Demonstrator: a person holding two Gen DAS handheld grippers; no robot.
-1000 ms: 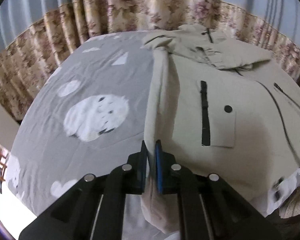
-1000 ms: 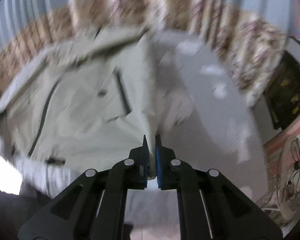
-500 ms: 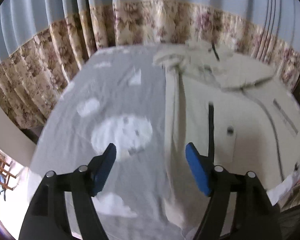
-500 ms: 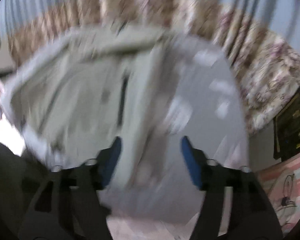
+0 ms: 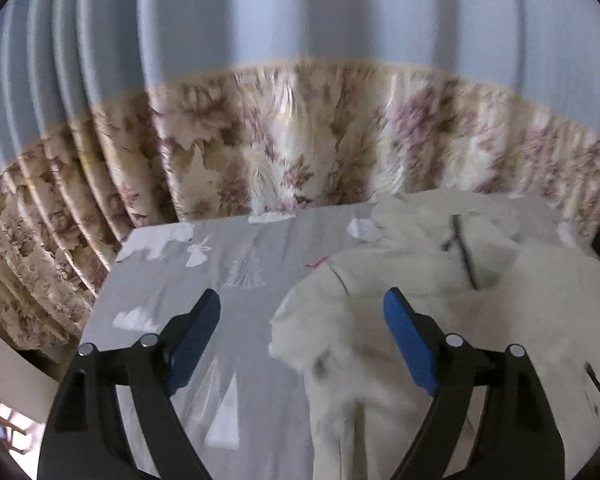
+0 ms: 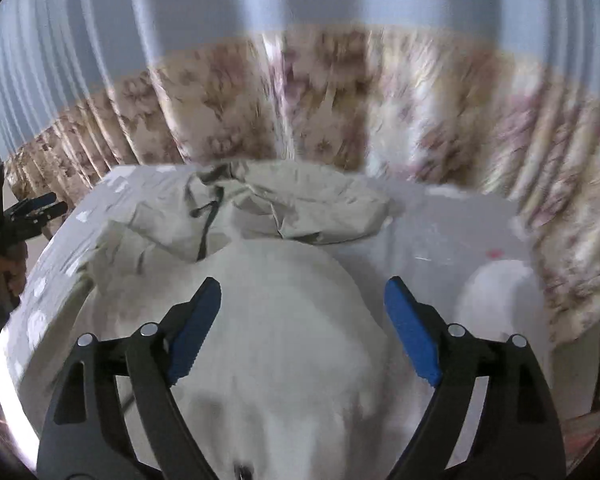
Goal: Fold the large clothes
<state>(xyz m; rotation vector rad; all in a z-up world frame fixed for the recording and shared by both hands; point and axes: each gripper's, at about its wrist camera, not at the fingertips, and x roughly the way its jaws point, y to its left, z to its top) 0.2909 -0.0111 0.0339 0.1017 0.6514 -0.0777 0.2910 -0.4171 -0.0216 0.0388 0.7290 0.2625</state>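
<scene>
Both claws wide open, holding nothing. Jacket (image 6: pixel 284 320) flat on bed (image 5: pixel 252 280), long axis running away toward curtain (image 5: pixel 300 140). Right claw (image 6: pixel 302 320) straight over it; left claw (image 5: pixel 300 328) at its left edge. Hood (image 6: pixel 284 208) dead ahead of right claw, so right nearer.

Jacket (image 5: pixel 440 320) motion-blurred, lower part cut off by bottom edge in both views. Curtain (image 6: pixel 340 100) pattern smeared. Left gripper (image 6: pixel 32 212) at right-wrist frame edge, too small to tell jaw state there.

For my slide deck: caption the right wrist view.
Open right hand-held gripper above a beige jacket on a grey bedsheet.
</scene>
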